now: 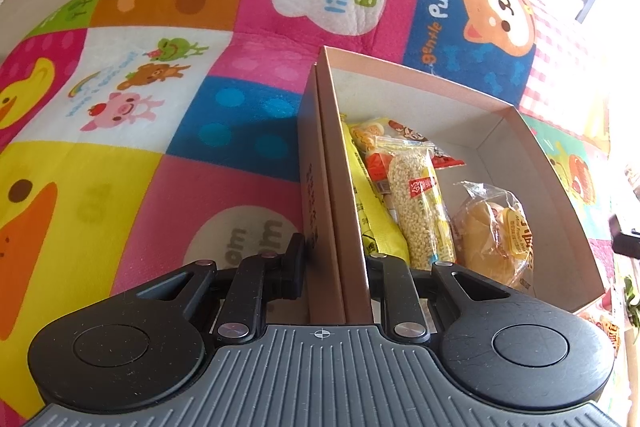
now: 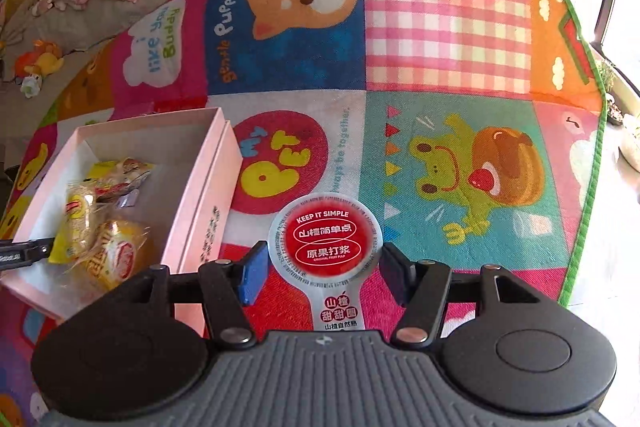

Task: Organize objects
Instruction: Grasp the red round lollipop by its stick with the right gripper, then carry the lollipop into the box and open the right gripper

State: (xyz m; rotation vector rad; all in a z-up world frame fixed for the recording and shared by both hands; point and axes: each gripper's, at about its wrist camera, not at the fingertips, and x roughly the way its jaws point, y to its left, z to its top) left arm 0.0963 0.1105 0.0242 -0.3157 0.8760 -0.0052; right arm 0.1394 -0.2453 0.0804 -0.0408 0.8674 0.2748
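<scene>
- Currently, the near wall of the pink box [image 1: 340, 211] is being pinched by the left gripper [image 1: 336, 267], one finger outside the wall and the other inside, with the wall running from 6 o'clock up toward 12 o'clock in the left wrist view.
- Inside the box, open floor is being left at 1 o'clock, beyond the snacks; the far wall and right wall are standing clear of them.
- At the pinched wall, a yellow packet [image 1: 376, 223] is lying against the inside, a puffed-grain bar [image 1: 420, 211] just beside it, and a wrapped bun [image 1: 496, 239] at 3 o'clock of that bar.
- Outside the box, wide bare room is being offered by the cartoon play mat [image 2: 440, 27] from 12 o'clock to 3 o'clock in the right wrist view, up to its green border.
- A round lollipop-shaped hawthorn snack [image 2: 325, 239] is being held between the blue pads [image 2: 252, 277] of the right gripper [image 2: 324, 275], closed against its sides.
- Its clear wrapper is showing a red disc with white lettering and a narrow printed stem pointing to 6 o'clock.
- The snack is being held over the mat, just beside the box's right wall, which lies at 9 o'clock.
</scene>
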